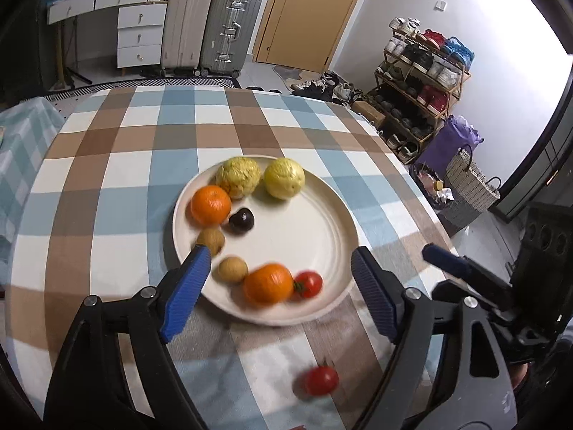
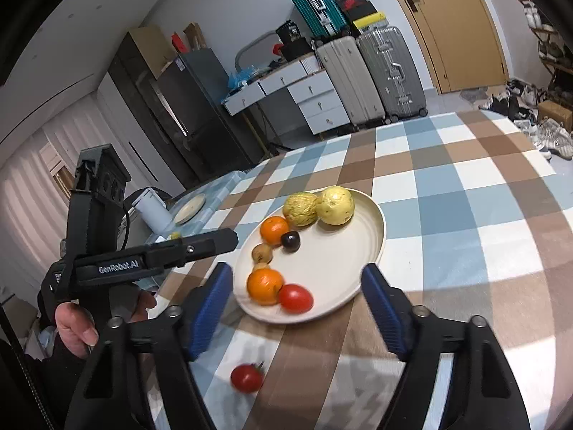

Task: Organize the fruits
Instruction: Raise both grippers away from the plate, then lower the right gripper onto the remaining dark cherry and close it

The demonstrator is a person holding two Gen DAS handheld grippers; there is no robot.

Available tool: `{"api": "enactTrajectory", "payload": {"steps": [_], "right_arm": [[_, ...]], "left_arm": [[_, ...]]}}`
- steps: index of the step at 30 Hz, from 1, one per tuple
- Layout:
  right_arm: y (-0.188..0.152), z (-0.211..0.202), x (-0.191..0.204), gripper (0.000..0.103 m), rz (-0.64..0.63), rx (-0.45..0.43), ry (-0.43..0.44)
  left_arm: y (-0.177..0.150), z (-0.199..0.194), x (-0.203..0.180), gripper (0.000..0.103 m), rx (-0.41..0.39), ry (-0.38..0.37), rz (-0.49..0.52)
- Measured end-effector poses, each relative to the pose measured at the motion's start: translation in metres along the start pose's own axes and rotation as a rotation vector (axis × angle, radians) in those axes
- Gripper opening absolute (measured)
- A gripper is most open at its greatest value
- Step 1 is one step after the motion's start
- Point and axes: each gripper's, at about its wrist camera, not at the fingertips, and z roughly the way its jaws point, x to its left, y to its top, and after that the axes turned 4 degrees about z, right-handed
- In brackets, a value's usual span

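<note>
A cream plate [image 1: 333,222] is set on a cloth [image 1: 107,165] checked blue, brown and white. Orange, yellow and red fruit is seen.

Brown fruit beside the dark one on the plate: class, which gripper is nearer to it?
Left. The left gripper has one fingertip right beside the brown fruit at the plate rim; the right gripper is out past the plate's opposite side, farther off.

Home: suitcases [image 1: 211,25], shoe rack [image 1: 419,82]

The loose tomato [image 1: 321,380] and near orange [image 1: 268,283] are blurred.
</note>
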Motion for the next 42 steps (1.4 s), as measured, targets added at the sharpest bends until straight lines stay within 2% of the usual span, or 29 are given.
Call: {"api": "enactTrajectory", "payload": {"steps": [1, 6, 11, 15, 19, 23, 26, 28, 37, 42], "right_arm": [[-0.004, -0.007, 0.004, 0.087, -0.012, -0.012, -0.001], [-0.019, -0.027, 0.018, 0.093, -0.039, -0.030, -0.006], [-0.034, -0.044, 0.029, 0.098, -0.056, -0.043, -0.007], [-0.047, -0.056, 0.036, 0.100, -0.084, -0.046, -0.019], [-0.062, -0.067, 0.041, 0.102, -0.097, -0.045, -0.012], [-0.079, -0.075, 0.047, 0.103, -0.130, -0.045, -0.026], [-0.093, -0.077, 0.051, 0.103, -0.155, -0.024, -0.022], [-0.102, -0.077, 0.052, 0.103, -0.157, -0.011, -0.023], [-0.142, -0.064, 0.058, 0.103, -0.154, 0.074, -0.038], [-0.150, -0.057, 0.058, 0.103, -0.146, 0.091, -0.057]], "left_arm": [[-0.006, -0.007, -0.005, 0.082, -0.002, 0.010, 0.005], [-0.026, -0.026, -0.020, 0.088, -0.009, 0.065, 0.026], [-0.048, -0.047, -0.032, 0.100, -0.027, 0.073, 0.042], [-0.064, -0.060, -0.037, 0.102, -0.037, 0.074, 0.036], [-0.084, -0.066, -0.034, 0.102, -0.031, 0.138, -0.003], [-0.105, -0.069, -0.023, 0.102, -0.017, 0.106, -0.074], [-0.121, -0.072, -0.021, 0.102, -0.028, 0.142, -0.083], [-0.129, -0.076, -0.018, 0.102, -0.045, 0.169, -0.097], [-0.161, -0.078, -0.010, 0.102, -0.020, 0.174, -0.135], [-0.170, -0.077, -0.011, 0.102, -0.010, 0.164, -0.138]]}}
